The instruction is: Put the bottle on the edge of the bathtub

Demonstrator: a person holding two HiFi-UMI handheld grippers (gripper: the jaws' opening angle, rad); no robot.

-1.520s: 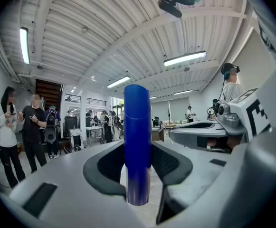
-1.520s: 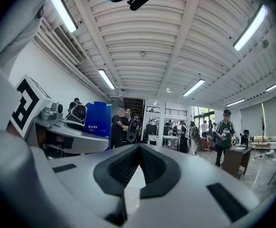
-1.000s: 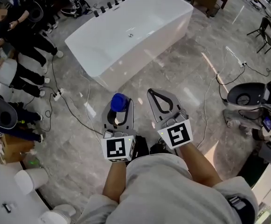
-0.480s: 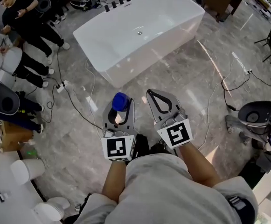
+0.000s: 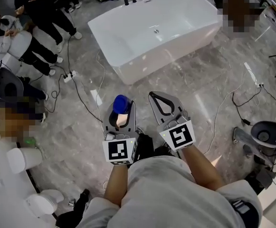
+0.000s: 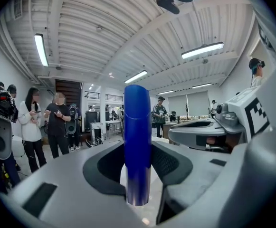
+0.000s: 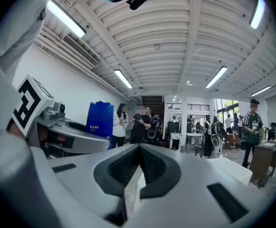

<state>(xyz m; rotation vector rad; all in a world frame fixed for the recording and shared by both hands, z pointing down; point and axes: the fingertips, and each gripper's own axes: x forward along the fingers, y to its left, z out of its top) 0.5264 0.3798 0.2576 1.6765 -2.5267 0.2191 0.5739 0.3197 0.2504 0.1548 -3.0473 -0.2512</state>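
1. The left tool (image 5: pixel 120 112) stands wide, its pads clamped on the blue bottle (image 6: pixel 137 141). The bottle stands upright between them, above the floor (image 5: pixel 80 137) and well apart from the bathtub (image 5: pixel 173 58).
2. The bottle looks like stiff, smooth plastic and is probably light. Tall and slim, it would likely topple easily on a narrow rim, so a hold around mid-body, as now, seems safest.
3. The right tool (image 7: pixel 138 148) has its jaws together with nothing between them.
4. Hidden: the bottle's base sits below the jaws in every view. How full it is, and how flat the tub's rim is, cannot be told.
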